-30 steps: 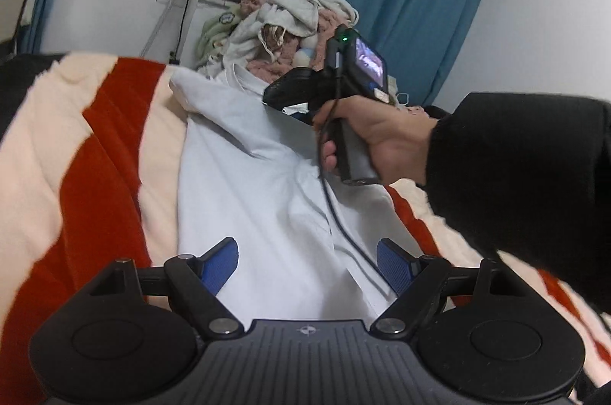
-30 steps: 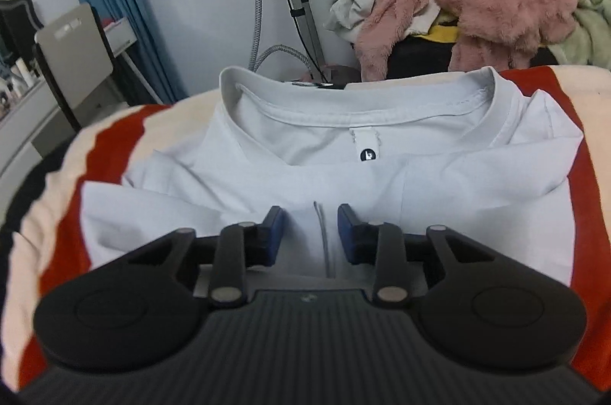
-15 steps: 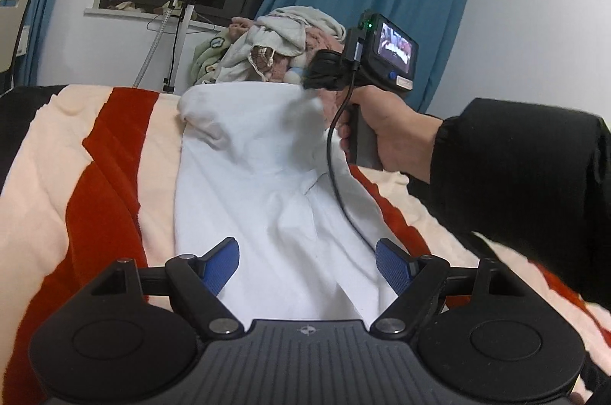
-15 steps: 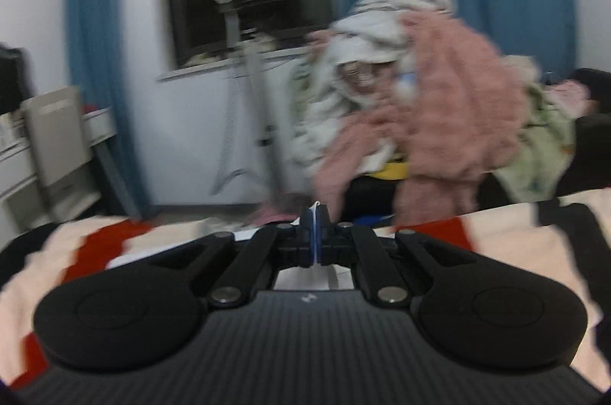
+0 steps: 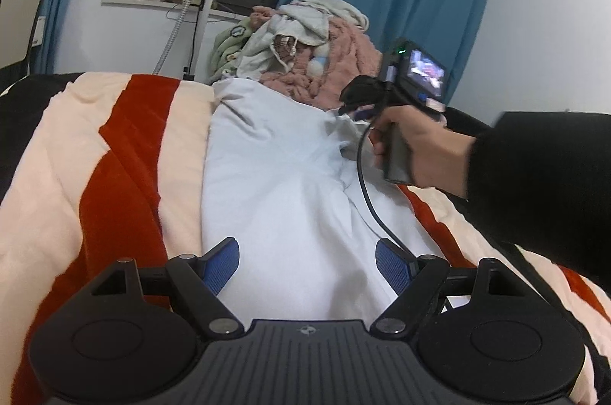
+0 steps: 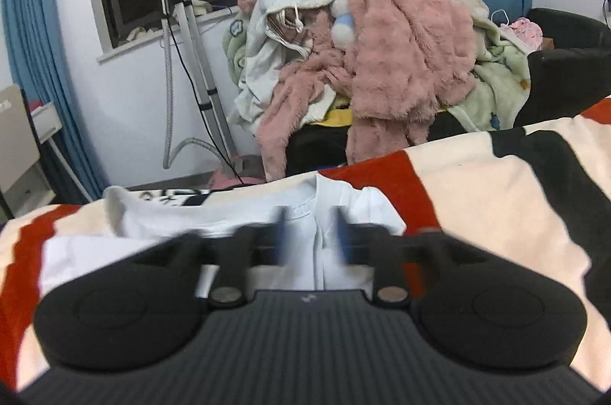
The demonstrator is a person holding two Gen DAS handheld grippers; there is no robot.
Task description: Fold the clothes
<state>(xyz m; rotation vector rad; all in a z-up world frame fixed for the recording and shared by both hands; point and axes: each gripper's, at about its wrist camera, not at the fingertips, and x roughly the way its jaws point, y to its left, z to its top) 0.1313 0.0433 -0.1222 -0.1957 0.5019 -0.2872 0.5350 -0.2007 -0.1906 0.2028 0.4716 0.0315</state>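
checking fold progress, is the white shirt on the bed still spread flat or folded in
Folded in. The white shirt lies as a narrow strip along the striped blanket, its sides turned inward.

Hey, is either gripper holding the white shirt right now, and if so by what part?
Neither. The left gripper is open over the white shirt; the right gripper has just been opening, shirt fabric between its jaws but unpressed.
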